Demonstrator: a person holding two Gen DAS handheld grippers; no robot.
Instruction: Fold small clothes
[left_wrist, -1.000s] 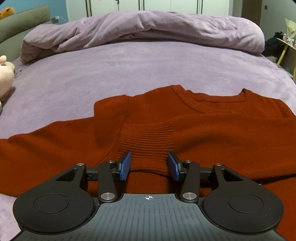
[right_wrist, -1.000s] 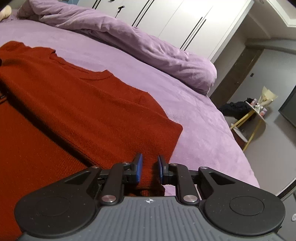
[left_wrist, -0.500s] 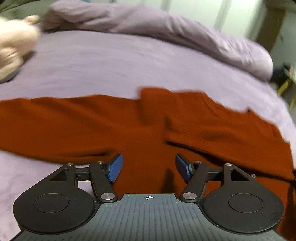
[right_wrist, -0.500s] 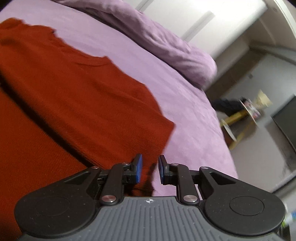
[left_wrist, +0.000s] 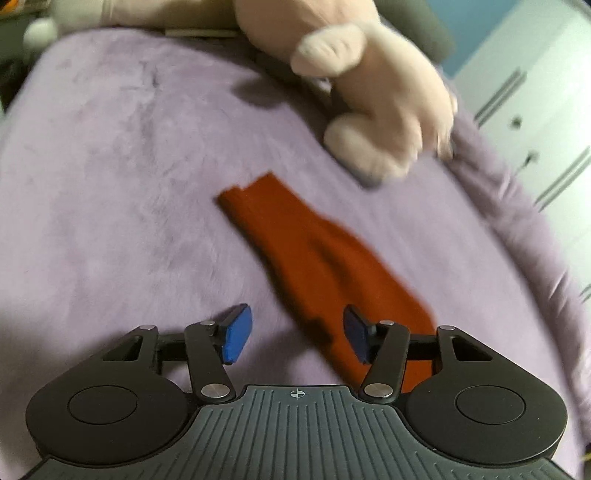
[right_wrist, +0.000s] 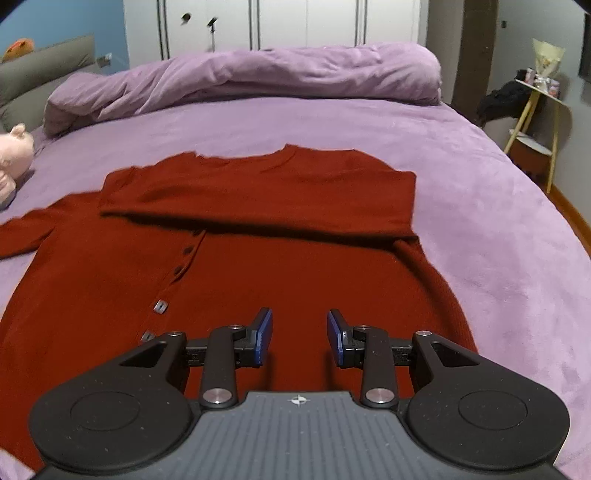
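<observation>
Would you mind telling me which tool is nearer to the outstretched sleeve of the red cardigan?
Left. The left tool hovers open over the sleeve. The right tool hovers open above the cardigan's body, with that sleeve away to its left.

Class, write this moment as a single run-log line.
left gripper: open over unfolded sleeve | right gripper: open above cardigan | other sleeve: folded across

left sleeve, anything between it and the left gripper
Nothing visible. The left sleeve lies flat on the purple bedspread, running right under the open left gripper. The plush toy sits beyond the cuff, out of the way.
</observation>
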